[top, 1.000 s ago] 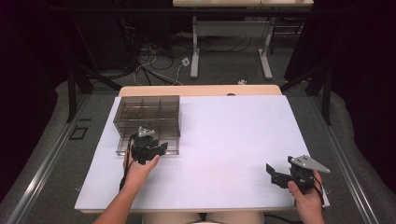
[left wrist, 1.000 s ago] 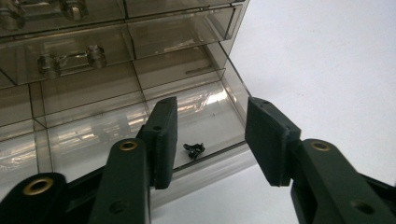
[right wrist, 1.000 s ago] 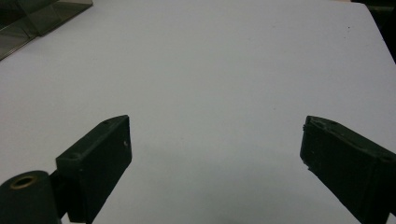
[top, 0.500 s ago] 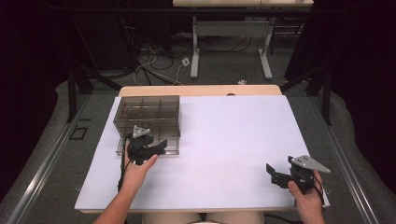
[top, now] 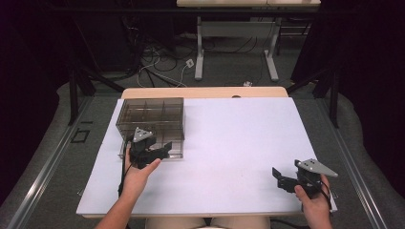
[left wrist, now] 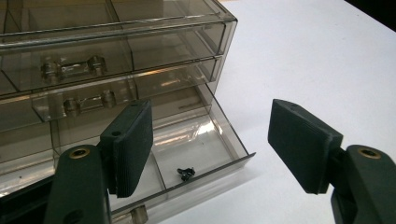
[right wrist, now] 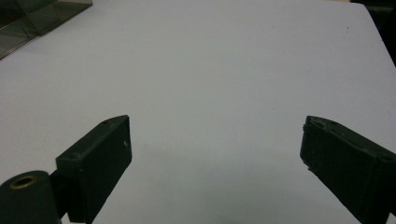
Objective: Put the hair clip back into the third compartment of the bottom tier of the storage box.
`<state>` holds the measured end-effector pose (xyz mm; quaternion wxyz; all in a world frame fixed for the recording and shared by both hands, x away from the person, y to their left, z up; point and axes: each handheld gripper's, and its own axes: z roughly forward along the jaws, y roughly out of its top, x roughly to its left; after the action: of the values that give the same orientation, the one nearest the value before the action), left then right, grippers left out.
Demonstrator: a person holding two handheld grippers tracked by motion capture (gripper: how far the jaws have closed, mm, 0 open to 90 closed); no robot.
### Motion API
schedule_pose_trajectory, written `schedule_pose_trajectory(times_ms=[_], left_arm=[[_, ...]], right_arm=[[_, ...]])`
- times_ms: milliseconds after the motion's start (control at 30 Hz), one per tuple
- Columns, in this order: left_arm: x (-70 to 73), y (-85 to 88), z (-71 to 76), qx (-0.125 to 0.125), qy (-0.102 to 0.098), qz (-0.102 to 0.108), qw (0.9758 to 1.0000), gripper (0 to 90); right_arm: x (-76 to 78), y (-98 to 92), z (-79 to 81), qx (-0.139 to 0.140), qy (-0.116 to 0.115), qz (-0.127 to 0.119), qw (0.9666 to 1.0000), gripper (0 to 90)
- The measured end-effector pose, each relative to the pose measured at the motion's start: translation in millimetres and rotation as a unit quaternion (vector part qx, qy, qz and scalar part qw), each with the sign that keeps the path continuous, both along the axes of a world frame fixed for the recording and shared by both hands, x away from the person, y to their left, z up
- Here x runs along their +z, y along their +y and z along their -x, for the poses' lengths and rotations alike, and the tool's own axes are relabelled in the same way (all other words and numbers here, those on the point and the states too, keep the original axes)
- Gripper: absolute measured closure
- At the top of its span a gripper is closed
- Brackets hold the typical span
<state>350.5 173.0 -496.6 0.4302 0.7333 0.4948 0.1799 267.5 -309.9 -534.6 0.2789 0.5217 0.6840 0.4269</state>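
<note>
A white table (top: 229, 143) carries a smoky clear drawer cabinet (top: 152, 117) toward its ten o'clock corner in the high view, with the bottom drawer (left wrist: 196, 149) pulled out toward the person. In the left gripper view that open drawer is split by clear dividers, and a small black part (left wrist: 186, 174), too small to identify, lies in one compartment close to the drawer's front wall. The two drawers above it are pushed in, each with a clear handle on its front. The left gripper (top: 152, 151) is held in the left hand (top: 136, 174) just at the six o'clock side of the cabinet, over the open drawer; its jaws stand wide apart with nothing between them, and the black part sits low in the gap between them as that gripper's camera sees it. The right gripper (top: 286, 180) is held in the right hand (top: 313, 202) near the table's five o'clock corner, well apart from the cabinet. Its jaws are also spread wide and empty over bare white tabletop, with a corner of the cabinet (right wrist: 32, 18) at eleven o'clock in the right gripper view.
</note>
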Motion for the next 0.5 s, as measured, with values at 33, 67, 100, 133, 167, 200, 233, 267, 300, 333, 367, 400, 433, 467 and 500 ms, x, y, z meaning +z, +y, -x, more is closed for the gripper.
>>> schedule_pose_trajectory(times_ms=[33, 67, 100, 133, 167, 200, 233, 267, 300, 333, 367, 400, 433, 467, 500], left_arm=[[-0.1, 0.0, 0.4, -0.001, 0.0, 0.002, 1.0, 30.8], [-0.1, 0.1, 1.0, -0.001, 0.004, 0.005, 1.0, 30.0], [0.0, 0.7, 1.3, -0.005, 0.006, 0.009, 0.9999, 29.3], [-0.2, 0.8, 1.8, -0.009, 0.004, 0.013, 0.9999, 29.2], [-0.2, 0.9, 2.2, -0.009, 0.002, 0.012, 0.9999, 29.1], [-0.1, 1.3, 2.9, -0.01, -0.001, 0.01, 0.9999, 28.4], [-0.2, 1.4, 3.8, -0.009, -0.006, 0.009, 0.9999, 27.5], [-0.4, 1.2, 4.2, -0.009, -0.007, 0.012, 0.9999, 26.6], [0.1, 1.8, 5.1, -0.009, -0.006, 0.01, 0.9999, 25.7], [0.6, 2.7, 5.8, -0.009, -0.009, 0.01, 0.9999, 24.4], [0.5, 2.4, 6.5, -0.005, -0.012, 0.013, 0.9998, 23.0], [0.9, 2.9, 7.2, -0.002, -0.014, 0.012, 0.9998, 21.3], [1.3, 3.5, 7.8, -0.001, -0.016, 0.011, 0.9998, 19.8], [1.6, 3.7, 8.8, 0.0, -0.014, 0.017, 0.9998, 18.9], [2.4, 4.5, 9.7, 0.0, -0.014, 0.017, 0.9998, 18.0]], right_arm=[[0.0, -0.1, 0.1, -0.001, 0.0, 0.0, 1.0, 8.4], [0.0, -0.1, 0.0, -0.001, 0.0, 0.0, 1.0, 8.4], [0.0, 0.0, 0.1, -0.001, 0.0, 0.0, 1.0, 8.4], [0.0, 0.3, 0.0, 0.0, 0.001, -0.002, 1.0, 8.4], [0.0, 0.1, 0.1, 0.001, 0.0, 0.001, 1.0, 8.4], [0.0, 0.4, 0.1, 0.001, 0.0, -0.001, 1.0, 8.4], [-0.1, 0.2, 0.1, 0.001, 0.0, 0.001, 1.0, 8.4], [0.0, 0.1, 0.1, 0.001, 0.001, 0.001, 1.0, 8.4], [0.0, 0.1, 0.1, 0.0, 0.0, 0.0, 1.0, 8.4], [0.0, 0.0, 0.2, 0.001, 0.001, 0.0, 1.0, 8.4], [0.0, 0.0, 0.2, 0.0, 0.001, -0.001, 1.0, 8.4], [0.0, -0.1, 0.2, 0.0, 0.0, 0.001, 1.0, 8.4], [0.0, -0.3, 0.2, 0.0, 0.0, 0.001, 1.0, 8.4], [0.0, -0.4, 0.2, 0.0, -0.001, 0.001, 1.0, 8.4], [0.0, -0.4, 0.2, 0.0, -0.001, 0.002, 1.0, 8.4]])
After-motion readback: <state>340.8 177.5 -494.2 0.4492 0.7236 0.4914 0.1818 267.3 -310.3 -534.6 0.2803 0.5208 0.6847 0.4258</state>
